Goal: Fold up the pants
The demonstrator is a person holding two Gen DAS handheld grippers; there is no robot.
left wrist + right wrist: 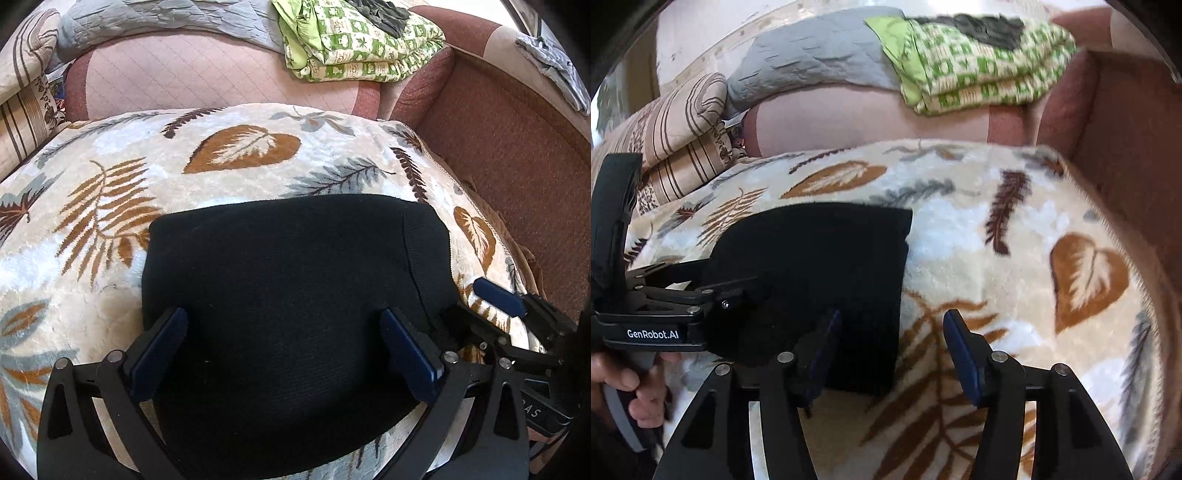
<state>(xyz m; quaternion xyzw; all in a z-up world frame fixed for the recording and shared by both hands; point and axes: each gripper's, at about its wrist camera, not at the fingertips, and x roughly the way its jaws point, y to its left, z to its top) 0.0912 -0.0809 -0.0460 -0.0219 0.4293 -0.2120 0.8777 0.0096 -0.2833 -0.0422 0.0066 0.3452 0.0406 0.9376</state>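
The black pants [291, 295] lie folded into a compact rectangle on a cream blanket with leaf prints [110, 206]. My left gripper [284, 354] is open, its blue-padded fingers spread over the near part of the pants with nothing between them. My right gripper [892, 350] is open at the pants' [827, 258] right edge, the left finger over the black cloth and the right finger over the blanket [1034, 229]. It also shows at the right in the left wrist view [476, 310]. The left gripper's body [665, 317] shows in the right wrist view, held by a hand.
A folded green patterned blanket [354, 40] and a grey quilt [166, 18] lie on the pink sofa back. Striped cushions [672, 140] sit at the left. A reddish sofa arm [509, 147] bounds the right side.
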